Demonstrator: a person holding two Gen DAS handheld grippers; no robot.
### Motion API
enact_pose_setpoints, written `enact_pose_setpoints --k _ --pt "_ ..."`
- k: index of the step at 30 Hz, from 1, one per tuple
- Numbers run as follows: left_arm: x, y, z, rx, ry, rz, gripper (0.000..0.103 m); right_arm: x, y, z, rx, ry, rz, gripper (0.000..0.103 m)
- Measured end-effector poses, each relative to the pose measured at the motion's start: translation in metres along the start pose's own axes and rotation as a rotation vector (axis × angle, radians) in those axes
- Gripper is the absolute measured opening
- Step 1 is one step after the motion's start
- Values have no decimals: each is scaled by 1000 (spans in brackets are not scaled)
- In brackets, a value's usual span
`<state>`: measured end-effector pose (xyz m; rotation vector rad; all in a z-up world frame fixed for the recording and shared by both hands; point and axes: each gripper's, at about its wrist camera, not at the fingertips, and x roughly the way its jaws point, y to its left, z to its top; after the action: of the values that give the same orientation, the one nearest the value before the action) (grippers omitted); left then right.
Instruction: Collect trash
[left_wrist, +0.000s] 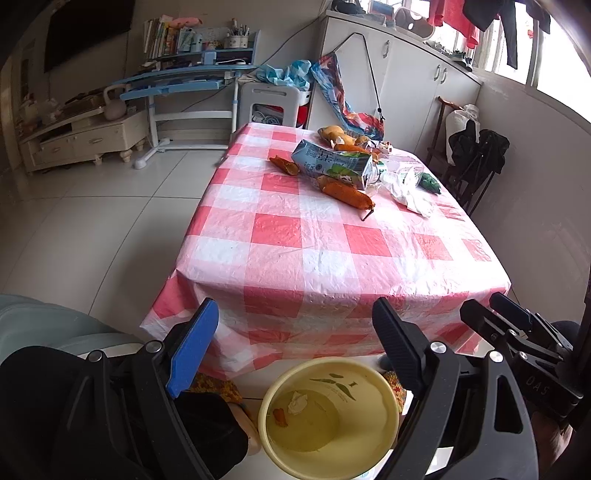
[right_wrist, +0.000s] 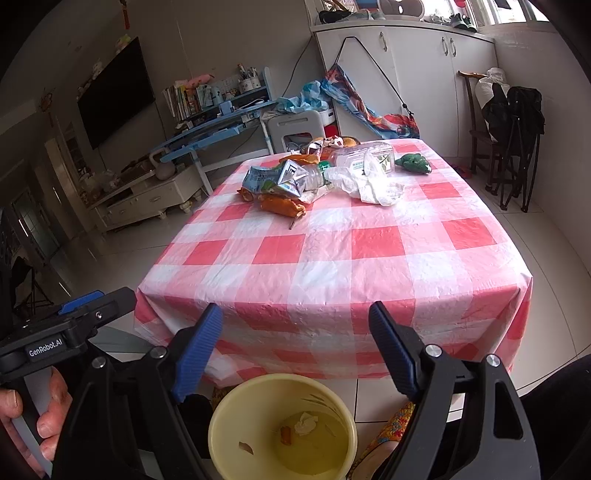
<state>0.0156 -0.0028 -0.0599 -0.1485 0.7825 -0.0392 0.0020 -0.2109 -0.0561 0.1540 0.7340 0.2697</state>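
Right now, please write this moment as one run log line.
left gripper: open, empty | right gripper: open, empty | yellow bin: few scraps | table: trash remains

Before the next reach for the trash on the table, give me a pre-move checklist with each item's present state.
1. Left gripper open with nothing between its jaws: ok.
2. Right gripper open with nothing between its jaws: ok.
3. Yellow bin below both grippers, mouth open and room left; only a few scraps at the bottom: ok.
4. Trash still on the checked tablecloth: crushed carton, orange peels, white tissue, clear bottle, green wad: ok, work remains.
5. Near half of the table bare, path to the pile free: ok.
6. Whether the pile is within arm's reach: cannot tell.
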Motion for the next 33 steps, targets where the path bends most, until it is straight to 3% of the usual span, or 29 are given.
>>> enact_pose_setpoints --k 33 --pt "-1 5 2 -15 -9 7 82 -1 3 -2 -3 -4 -6 78"
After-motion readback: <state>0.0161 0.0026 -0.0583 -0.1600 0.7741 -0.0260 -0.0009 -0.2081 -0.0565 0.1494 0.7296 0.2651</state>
